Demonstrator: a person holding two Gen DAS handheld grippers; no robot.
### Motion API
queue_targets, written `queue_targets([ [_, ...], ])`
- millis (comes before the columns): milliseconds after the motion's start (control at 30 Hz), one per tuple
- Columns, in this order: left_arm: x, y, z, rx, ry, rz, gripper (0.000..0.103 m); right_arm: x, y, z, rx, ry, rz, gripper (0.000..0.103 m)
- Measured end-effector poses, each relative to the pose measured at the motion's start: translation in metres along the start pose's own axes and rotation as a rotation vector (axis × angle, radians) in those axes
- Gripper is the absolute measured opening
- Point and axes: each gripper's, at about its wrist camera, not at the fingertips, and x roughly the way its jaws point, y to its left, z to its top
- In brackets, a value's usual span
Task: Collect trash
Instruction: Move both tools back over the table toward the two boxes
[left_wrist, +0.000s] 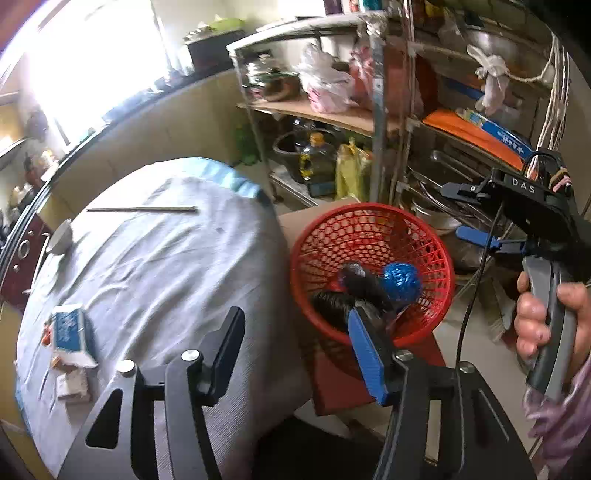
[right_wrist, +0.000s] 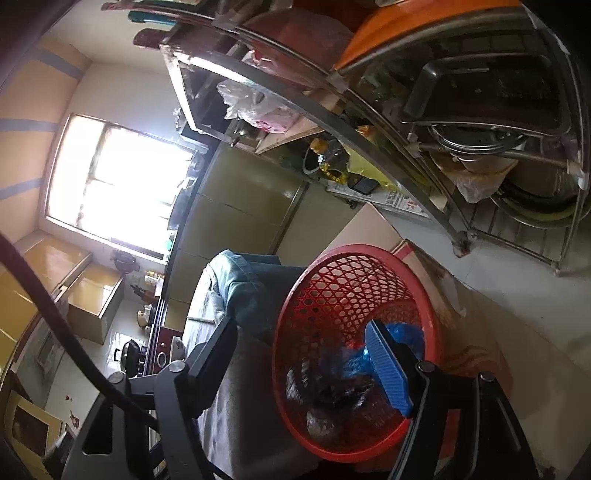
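Note:
A red mesh basket (left_wrist: 369, 229) stands on a box beside the table and holds a crumpled blue ball (left_wrist: 400, 282) and dark crumpled bags (left_wrist: 360, 282). My left gripper (left_wrist: 295, 336) is open above the table edge and the basket's near rim, with nothing between its pads. A hand holds my right gripper (left_wrist: 463, 214) over the basket's far right side. In the right wrist view the right gripper (right_wrist: 303, 354) is open over the basket (right_wrist: 332, 295). Blurred blue trash (right_wrist: 404, 332) lies just behind its blue pad (right_wrist: 388, 365), above dark bags (right_wrist: 332, 391).
The table (left_wrist: 166, 266) has a grey cloth with a blue-and-white packet (left_wrist: 70, 328), small wrappers (left_wrist: 74, 384), a chopstick (left_wrist: 140, 209) and a white bowl (left_wrist: 61, 236). A metal rack (left_wrist: 380, 122) with pots, bottles and bags stands close behind the basket.

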Motion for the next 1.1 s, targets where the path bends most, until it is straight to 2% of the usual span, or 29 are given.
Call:
queue_targets([
  [267, -0.037, 0.054, -0.039, -0.121, -0.026, 0.098, 0.066, 0.000, 0.027, -0.008, -0.062, 0.009, 0.017, 0.075],
  [433, -0.058, 0.104, -0.070, -0.272, -0.039, 0.166, 0.066, 0.007, 0.046, -0.019, -0.109, 0.038, 0.020, 0.075],
  [567, -0.077, 0.158, -0.093, -0.434, -0.067, 0.247, 0.066, 0.016, 0.063, -0.032, -0.156, 0.071, 0.021, 0.075],
  [800, -0.110, 0.242, -0.144, -0.682, -0.100, 0.411, 0.066, 0.035, 0.109, -0.065, -0.279, 0.140, 0.037, 0.075],
  [933, -0.119, 0.272, -0.175, -0.759, -0.086, 0.507, 0.067, 0.054, 0.144, -0.089, -0.368, 0.200, 0.054, 0.075],
  [1100, -0.120, 0.303, -0.209, -0.845, -0.052, 0.569, 0.067, 0.085, 0.196, -0.132, -0.512, 0.303, 0.101, 0.075],
])
